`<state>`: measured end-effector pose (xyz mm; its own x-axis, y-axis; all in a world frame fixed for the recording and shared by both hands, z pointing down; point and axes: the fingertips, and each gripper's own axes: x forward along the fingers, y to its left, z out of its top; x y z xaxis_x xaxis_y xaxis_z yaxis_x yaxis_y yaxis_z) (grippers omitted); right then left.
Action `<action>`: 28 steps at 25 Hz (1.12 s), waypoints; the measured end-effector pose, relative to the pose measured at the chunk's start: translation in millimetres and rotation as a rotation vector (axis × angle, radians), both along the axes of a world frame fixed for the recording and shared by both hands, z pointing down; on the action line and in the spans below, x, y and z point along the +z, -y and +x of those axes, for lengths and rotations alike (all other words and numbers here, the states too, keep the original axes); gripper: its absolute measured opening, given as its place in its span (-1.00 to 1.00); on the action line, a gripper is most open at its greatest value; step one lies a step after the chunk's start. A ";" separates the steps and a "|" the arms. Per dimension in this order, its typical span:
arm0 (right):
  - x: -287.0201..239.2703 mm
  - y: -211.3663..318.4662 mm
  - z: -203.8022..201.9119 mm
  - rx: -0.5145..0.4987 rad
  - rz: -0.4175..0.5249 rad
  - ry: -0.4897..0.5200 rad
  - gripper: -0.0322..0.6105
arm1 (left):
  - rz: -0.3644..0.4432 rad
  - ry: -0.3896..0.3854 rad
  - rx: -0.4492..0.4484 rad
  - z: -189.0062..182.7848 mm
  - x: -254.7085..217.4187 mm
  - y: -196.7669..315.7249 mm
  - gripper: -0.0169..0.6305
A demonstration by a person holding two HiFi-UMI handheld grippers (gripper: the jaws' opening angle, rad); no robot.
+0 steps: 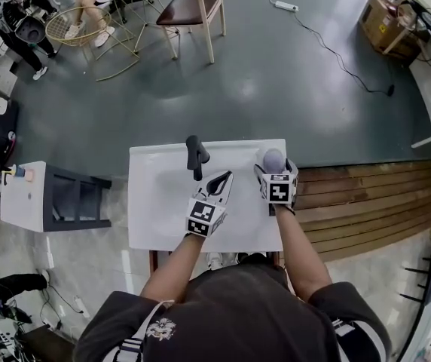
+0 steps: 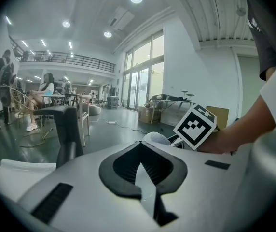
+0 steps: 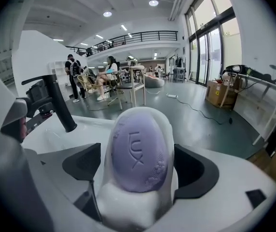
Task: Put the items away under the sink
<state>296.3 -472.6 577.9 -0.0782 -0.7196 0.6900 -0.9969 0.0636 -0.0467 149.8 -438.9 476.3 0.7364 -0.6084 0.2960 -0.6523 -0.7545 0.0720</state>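
Two grippers: right gripper (image 1: 276, 172) wide around one purple soap (image 3: 139, 151), left gripper (image 1: 223, 179) closed.

The left forearm (image 1: 172, 266) and right forearm (image 1: 300, 256) reach forward side by side. The left gripper (image 1: 225, 179) points nearly level, its fingers closed together with nothing between them. The right gripper (image 1: 275, 166) tilts down, its fingers spread wide either side of the soap (image 3: 139, 149) without pressing on it.

The black faucet (image 1: 195, 157) stands amid the sink (image 1: 155, 217) (soap dish (image 3: 131, 202) fills its right corner); left side open.
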 end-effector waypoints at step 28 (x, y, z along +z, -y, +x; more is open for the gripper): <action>-38.7 -31.4 -16.9 -0.040 0.014 -0.008 0.52 | 0.002 -0.004 0.003 -31.1 -9.6 -30.8 -0.95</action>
